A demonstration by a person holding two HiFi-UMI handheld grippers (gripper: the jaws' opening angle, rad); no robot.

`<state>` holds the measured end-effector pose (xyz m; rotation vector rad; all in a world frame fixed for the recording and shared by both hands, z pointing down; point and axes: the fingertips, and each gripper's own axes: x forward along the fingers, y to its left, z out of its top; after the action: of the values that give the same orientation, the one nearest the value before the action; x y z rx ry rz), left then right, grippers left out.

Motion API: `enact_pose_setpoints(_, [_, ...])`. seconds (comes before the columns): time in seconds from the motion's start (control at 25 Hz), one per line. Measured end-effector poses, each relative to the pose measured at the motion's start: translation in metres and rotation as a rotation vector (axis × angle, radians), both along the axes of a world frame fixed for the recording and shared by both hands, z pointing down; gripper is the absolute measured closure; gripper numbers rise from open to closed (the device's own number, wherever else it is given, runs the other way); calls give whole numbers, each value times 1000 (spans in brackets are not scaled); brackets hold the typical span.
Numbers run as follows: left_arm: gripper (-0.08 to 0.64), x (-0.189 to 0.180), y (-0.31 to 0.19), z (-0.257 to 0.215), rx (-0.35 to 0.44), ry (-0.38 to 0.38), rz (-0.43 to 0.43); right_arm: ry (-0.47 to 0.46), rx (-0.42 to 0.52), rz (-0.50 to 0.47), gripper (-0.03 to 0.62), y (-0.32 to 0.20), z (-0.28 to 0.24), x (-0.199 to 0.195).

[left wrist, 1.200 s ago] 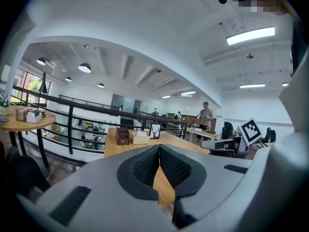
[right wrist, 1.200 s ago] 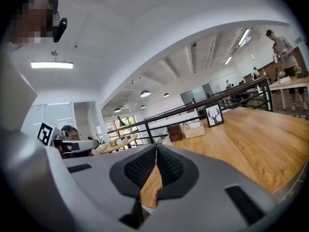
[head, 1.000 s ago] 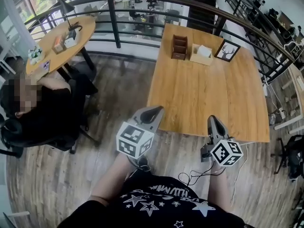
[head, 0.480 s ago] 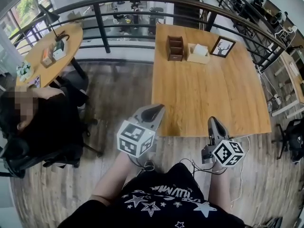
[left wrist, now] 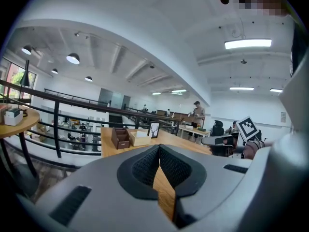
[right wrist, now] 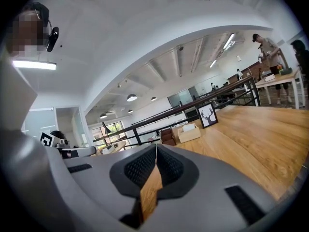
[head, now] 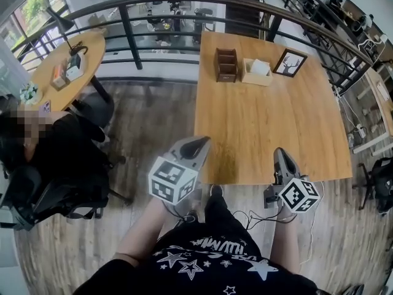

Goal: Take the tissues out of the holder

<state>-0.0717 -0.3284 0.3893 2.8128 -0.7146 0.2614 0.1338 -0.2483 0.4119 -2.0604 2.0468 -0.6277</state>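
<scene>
The wooden table (head: 270,134) is bare from its near edge almost to its far edge, so there is much open room on the top. The left gripper (head: 198,144) is held at the near left corner of the table, and the right gripper (head: 280,155) is just over the near edge, more to the right. Both claws are closed with nothing between them: the pads meet at the tips and only the table top shows through the gap below.

The tissue holder (head: 256,75) stands at the far edge, well apart from both grippers, with the white tissues (head: 261,66) still in it. It is between two things – a brown drawer organizer (head: 225,64) just beside it on the left and a framed deer picture (head: 290,62) just beside it on the right. Nothing lies on the table between the grippers and the holder.

Behind the far edge runs a dark metal railing (head: 159,26). To the left of the table, on the wooden floor, a seated person (head: 55,146) in black is near a round table (head: 61,60) – both well apart from the grippers.
</scene>
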Motion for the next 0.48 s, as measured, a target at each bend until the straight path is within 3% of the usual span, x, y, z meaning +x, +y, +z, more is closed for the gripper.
enact_pose_setpoints(0.48, [546,91,-100,-24,49,-21,-45,18,57,-55,577,-117,-22,101])
